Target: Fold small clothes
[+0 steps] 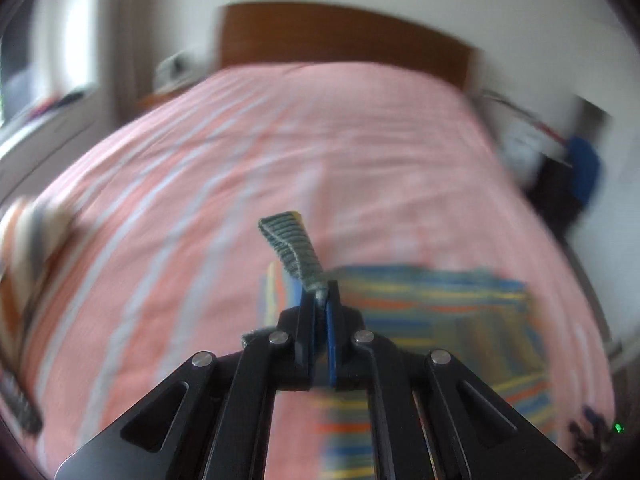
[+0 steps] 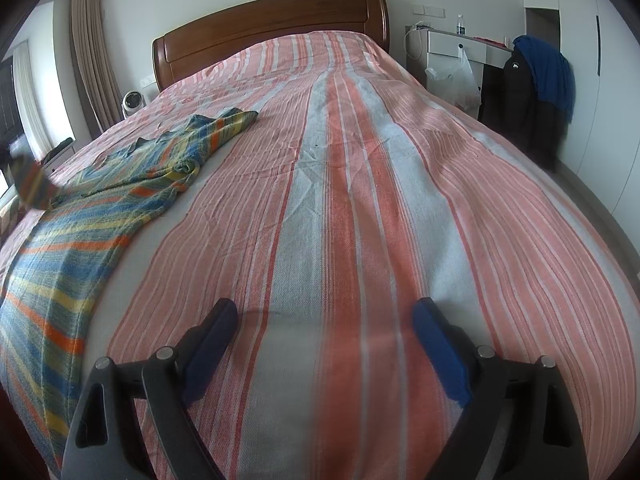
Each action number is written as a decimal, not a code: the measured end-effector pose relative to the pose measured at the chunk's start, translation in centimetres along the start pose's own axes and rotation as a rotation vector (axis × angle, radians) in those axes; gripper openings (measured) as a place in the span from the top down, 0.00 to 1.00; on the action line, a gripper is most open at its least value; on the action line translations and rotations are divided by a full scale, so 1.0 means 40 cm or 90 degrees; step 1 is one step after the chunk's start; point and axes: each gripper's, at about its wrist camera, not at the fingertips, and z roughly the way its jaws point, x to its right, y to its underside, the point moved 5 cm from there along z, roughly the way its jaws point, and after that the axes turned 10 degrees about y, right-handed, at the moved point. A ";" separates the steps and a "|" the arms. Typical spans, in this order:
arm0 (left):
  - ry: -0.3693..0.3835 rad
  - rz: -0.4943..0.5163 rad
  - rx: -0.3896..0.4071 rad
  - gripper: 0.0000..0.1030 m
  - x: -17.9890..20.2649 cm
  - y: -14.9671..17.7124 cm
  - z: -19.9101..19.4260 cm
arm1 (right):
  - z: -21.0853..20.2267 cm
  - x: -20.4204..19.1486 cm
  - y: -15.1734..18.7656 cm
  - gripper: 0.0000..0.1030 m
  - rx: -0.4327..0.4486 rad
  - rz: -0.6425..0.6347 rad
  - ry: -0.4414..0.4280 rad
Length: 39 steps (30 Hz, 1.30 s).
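Observation:
A small knit garment (image 2: 100, 208) with blue, yellow and orange stripes lies spread on the left side of the pink striped bedspread (image 2: 340, 200). In the left wrist view my left gripper (image 1: 320, 296) is shut on a ribbed grey-green edge (image 1: 292, 244) of that garment, and the strip sticks up from between the blue pads. The rest of the garment (image 1: 432, 312) trails blurred to the right below it. My right gripper (image 2: 324, 320) hovers open over bare bedspread near the bed's foot, with nothing between its fingers. A blurred striped piece (image 2: 32, 184) shows raised at the left edge.
A wooden headboard (image 2: 272, 20) closes the far end. A small fan (image 2: 131, 102) stands to its left. On the right are a white desk (image 2: 460, 46) with a plastic bag and a dark jacket with blue cloth (image 2: 536, 76). Blurred orange-striped cloth (image 1: 20, 240) lies at the left.

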 end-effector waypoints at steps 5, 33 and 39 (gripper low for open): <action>0.092 0.095 -0.071 0.71 0.300 0.063 0.142 | 0.000 0.000 0.000 0.14 0.001 0.000 0.001; -0.074 -0.181 -0.176 0.96 -0.226 0.300 0.273 | -0.016 -0.004 -0.020 0.15 -0.044 -0.029 0.017; -0.047 -0.145 -0.098 0.54 -0.184 0.305 0.147 | -0.100 -0.183 -0.264 0.21 -0.065 -0.083 -0.134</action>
